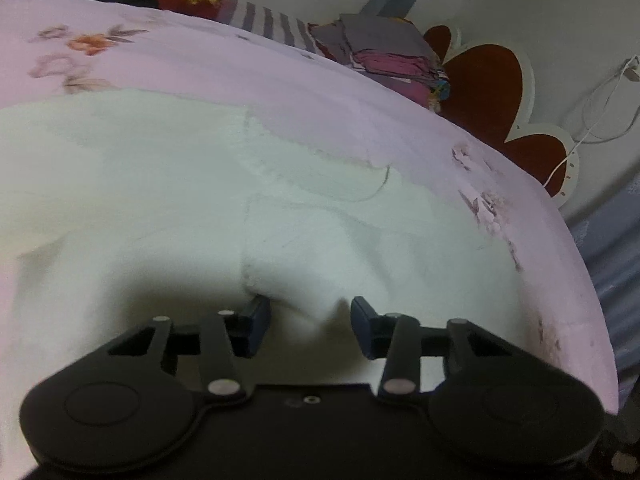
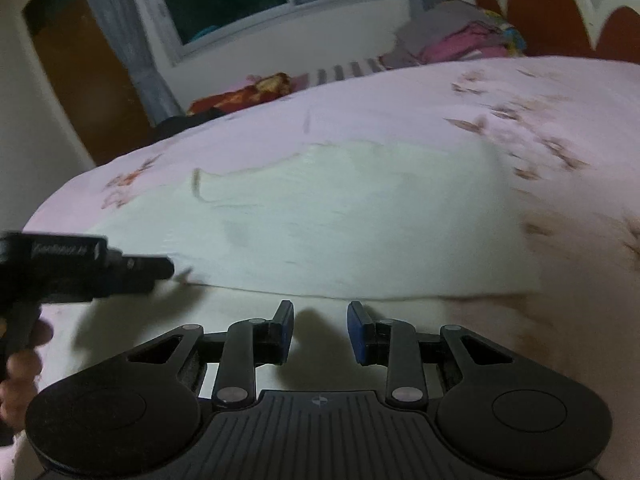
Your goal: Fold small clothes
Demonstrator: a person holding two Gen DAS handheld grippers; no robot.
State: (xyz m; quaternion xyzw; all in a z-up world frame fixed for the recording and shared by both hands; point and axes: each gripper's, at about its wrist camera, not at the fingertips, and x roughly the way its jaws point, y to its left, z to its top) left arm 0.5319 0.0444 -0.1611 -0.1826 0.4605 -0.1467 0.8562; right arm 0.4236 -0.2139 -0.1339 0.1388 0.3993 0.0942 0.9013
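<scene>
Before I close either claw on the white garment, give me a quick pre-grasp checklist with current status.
1. Left claw open: ok, jaws stand apart.
2. Cloth between the left claw's jaws: ok, a raised fold of the white garment sits in the gap.
3. Right claw open: ok, jaws apart.
4. Cloth between the right claw's jaws: not ok, the garment's near edge lies just beyond the fingertips.
5. Garment lying flat on the pink floral bedsheet: cannot tell, the far part looks spread but the frames are blurred.
6. Clothes pile apart from the garment: ok, it lies by the headboard.
</scene>
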